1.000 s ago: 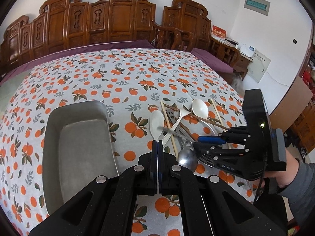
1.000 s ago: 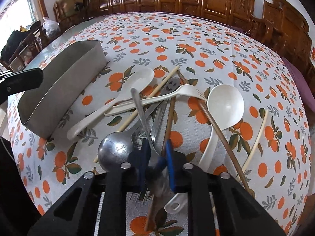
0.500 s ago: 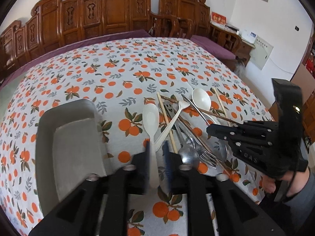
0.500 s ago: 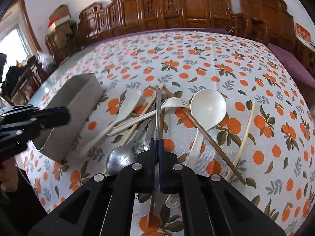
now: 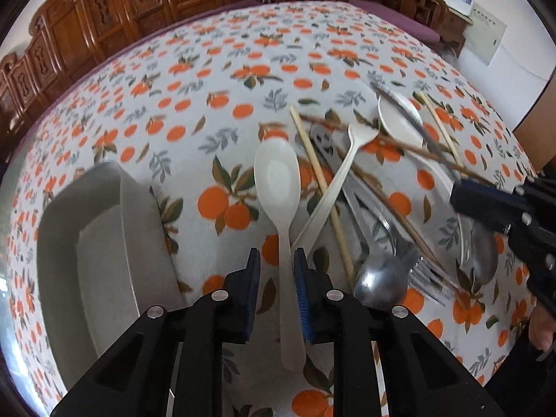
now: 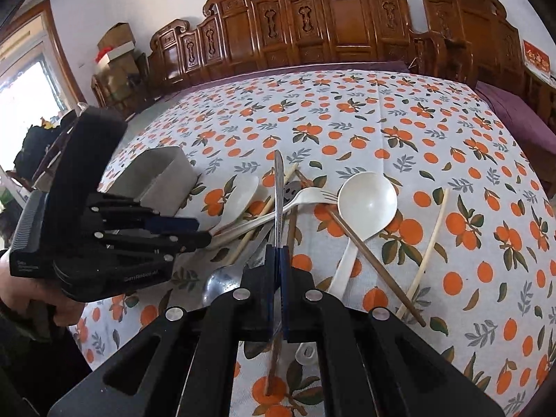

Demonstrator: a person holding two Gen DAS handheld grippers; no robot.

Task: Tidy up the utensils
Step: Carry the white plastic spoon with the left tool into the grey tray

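The left gripper (image 5: 277, 279), closing, straddles a white spoon's handle (image 5: 285, 260); the grey tray (image 5: 62, 243) lies left.

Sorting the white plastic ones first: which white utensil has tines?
The white fork, lying across the pile between the flat white spoon and the round white ladle; those two have smooth bowls.

The surface (image 5: 222, 69) wears an orange-print tablecloth (image 6: 399, 128). On it lie a grey metal tray (image 5: 104, 243) and, beside it, a cream spoon (image 5: 278, 187), a cream fork (image 5: 333, 187), chopsticks (image 5: 319, 191), a cream ladle (image 6: 365, 208) and steel spoons (image 5: 378, 278) in a crossed heap.
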